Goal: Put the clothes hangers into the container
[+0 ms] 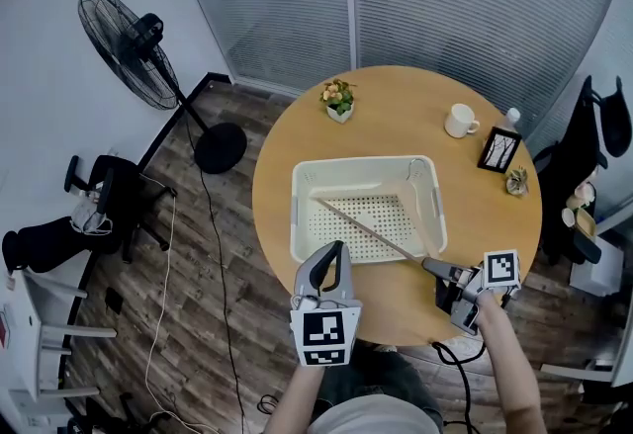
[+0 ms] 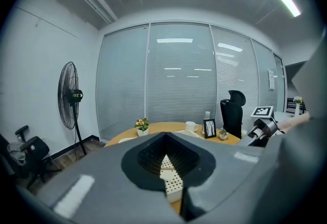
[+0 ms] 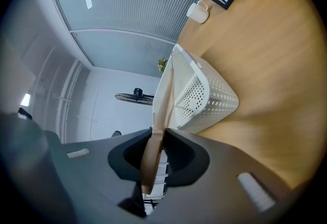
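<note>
- The pale wooden clothes hanger point(image 1: 376, 236) shows as a thin slat. It runs from your right gripper point(image 1: 432, 267) forward and to its left, across the near rim of the white perforated plastic basket point(image 1: 364, 162) and over its floor. I cannot tell whether the far tip touches that floor.
- Your right gripper is clamped on the hanger's near end only. The long free length can lever in the pads and swing or twist if the tip catches a hole or the wall.
- If you let go here, the near end looks to lie just outside the rim, right at the jaws. The hanger could stay propped on the rim or tip back onto the round wooden table point(image 1: 396, 116).
- The basket looks light and nothing steadies it. Your left gripper point(image 1: 334, 250) hangs just short of the near wall, jaws together and empty, so a push from the hanger may slide the basket away from you.
- Only the head view shows the hanger's full run and where its tip lies.
- Only the right gripper view shows the pads pinching the flat wood, with the basket's outer wall just beyond the jaws.
- Only the left gripper view confirms those jaws hold nothing. It shows the basket beyond them and the right gripper's marker cube point(image 2: 261, 110) off to their right.
</note>
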